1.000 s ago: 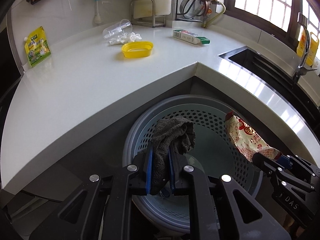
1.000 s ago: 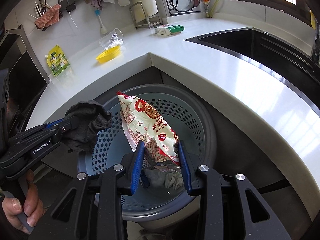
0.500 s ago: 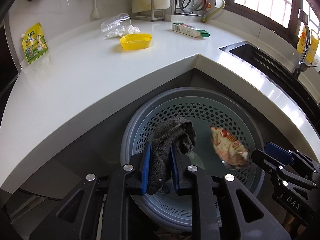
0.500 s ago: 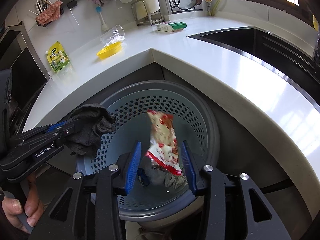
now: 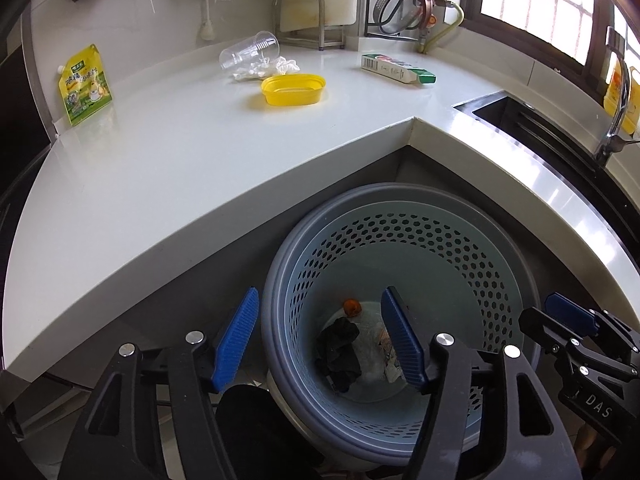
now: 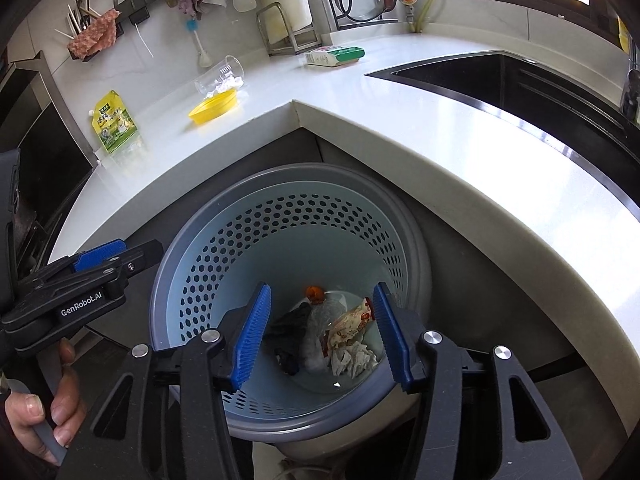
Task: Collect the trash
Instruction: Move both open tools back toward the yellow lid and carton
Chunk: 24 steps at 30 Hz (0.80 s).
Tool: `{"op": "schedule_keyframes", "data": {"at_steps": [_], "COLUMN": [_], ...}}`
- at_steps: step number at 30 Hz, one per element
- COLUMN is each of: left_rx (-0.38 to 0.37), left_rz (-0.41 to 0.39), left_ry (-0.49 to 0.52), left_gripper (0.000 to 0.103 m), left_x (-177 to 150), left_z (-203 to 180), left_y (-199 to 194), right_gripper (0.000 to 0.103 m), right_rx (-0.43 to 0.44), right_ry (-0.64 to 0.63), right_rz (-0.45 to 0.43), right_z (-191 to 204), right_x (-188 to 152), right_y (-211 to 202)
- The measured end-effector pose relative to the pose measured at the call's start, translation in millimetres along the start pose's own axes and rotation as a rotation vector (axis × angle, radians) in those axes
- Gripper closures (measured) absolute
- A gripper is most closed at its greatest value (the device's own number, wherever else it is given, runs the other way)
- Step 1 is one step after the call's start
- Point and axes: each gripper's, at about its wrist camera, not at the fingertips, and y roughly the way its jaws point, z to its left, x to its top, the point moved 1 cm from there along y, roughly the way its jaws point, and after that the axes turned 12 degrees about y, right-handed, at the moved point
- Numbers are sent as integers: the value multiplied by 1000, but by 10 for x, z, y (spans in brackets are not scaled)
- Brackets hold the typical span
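A grey perforated bin [image 5: 400,200] [image 6: 280,174] stands on the floor under the counter corner. On its bottom lie a dark cloth [image 5: 340,354] [image 6: 288,334], a red-and-white snack wrapper [image 6: 350,322], crumpled white paper [image 6: 356,358] and a small orange piece [image 5: 352,307]. My left gripper [image 5: 320,292] hangs over the bin's left side, its jaws opening with nothing between them. My right gripper [image 6: 322,286] hovers over the bin, jaws also opening and empty. On the counter lie a clear cup [image 5: 248,50], tissue [image 5: 276,67], a yellow dish [image 5: 293,89], a carton [image 5: 398,69] and a yellow-green pouch [image 5: 84,84].
The white counter [image 5: 200,160] wraps around the bin on the far side. A dark sink [image 5: 520,120] with a faucet [image 5: 616,92] is set in at the right. A person's hand [image 6: 36,412] grips the left tool's handle.
The left jaws spread apart and let go of the dark cloth, which dropped to the bin's bottom. The snack wrapper fell from the right jaws into the bin, and those jaws widened.
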Motion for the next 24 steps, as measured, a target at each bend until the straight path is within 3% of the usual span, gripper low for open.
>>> {"op": "schedule_keyframes", "data": {"at_steps": [12,24], "left_rx": [36,54], "left_rz": [-11,-42], "left_ry": [-16,-27], "left_gripper": [22,15], "left_x": [7,80], "left_z": [110,204], "left_y": [-44,-128], "right_gripper": [46,29], "right_rx": [30,67], "right_ry": [7,-11], "right_rz": [5,-15], "right_z": [33,76], "right_x": [2,17], "right_y": [30,2]}}
